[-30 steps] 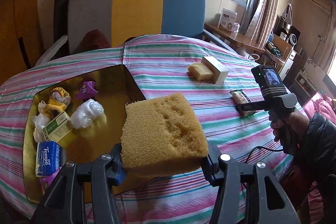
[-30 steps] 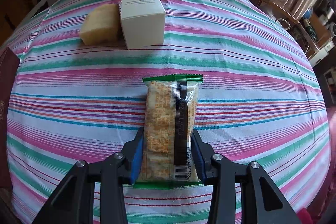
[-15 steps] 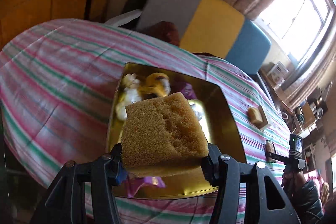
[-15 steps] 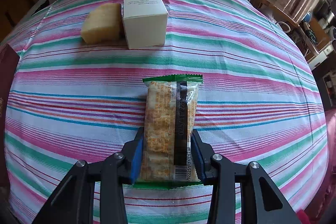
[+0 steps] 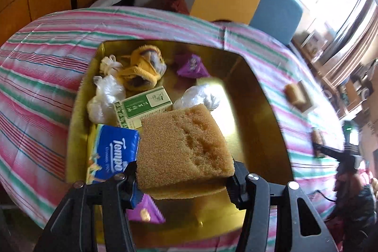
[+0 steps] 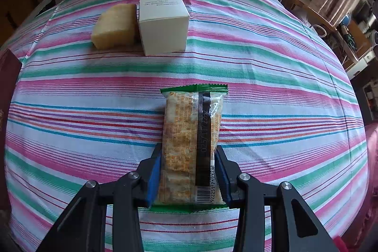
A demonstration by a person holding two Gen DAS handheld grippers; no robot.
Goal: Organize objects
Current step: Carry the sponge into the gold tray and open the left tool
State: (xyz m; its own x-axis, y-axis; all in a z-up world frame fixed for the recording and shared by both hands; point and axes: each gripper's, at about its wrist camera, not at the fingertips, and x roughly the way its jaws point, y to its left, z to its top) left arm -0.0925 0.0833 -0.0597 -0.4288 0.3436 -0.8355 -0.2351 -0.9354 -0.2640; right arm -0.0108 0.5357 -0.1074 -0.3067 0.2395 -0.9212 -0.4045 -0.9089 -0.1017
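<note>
The round table under a pink, green and white striped cloth (image 6: 271, 77) fills both views. On it, in the left wrist view, a wide gold-coloured metal tray (image 5: 264, 110) is seen, with a blue tissue pack (image 5: 113, 152), a green and white carton (image 5: 144, 108), a yellow soft toy (image 5: 141, 70) and white plastic bags gathered toward its nine o'clock side.

A large tan foam sponge block (image 5: 184, 148) is clamped between the jaws of the left gripper (image 5: 184, 183) and is held above the tray, near its six o'clock edge. It is judged light, soft and springy; its flanks are squeezed in, so a hold across the short sides suits it. Its long axis runs roughly from six toward eleven o'clock.

In the right wrist view, a clear cracker packet with green crimped ends (image 6: 192, 145) is clamped at its near end by the right gripper (image 6: 189, 171), with the far end over the cloth. It is judged light, slippery and crushable. Its long axis points to twelve o'clock, toward a white cardboard box (image 6: 163, 20) and a pale yellow sponge piece (image 6: 114, 26), which touch each other.
</note>
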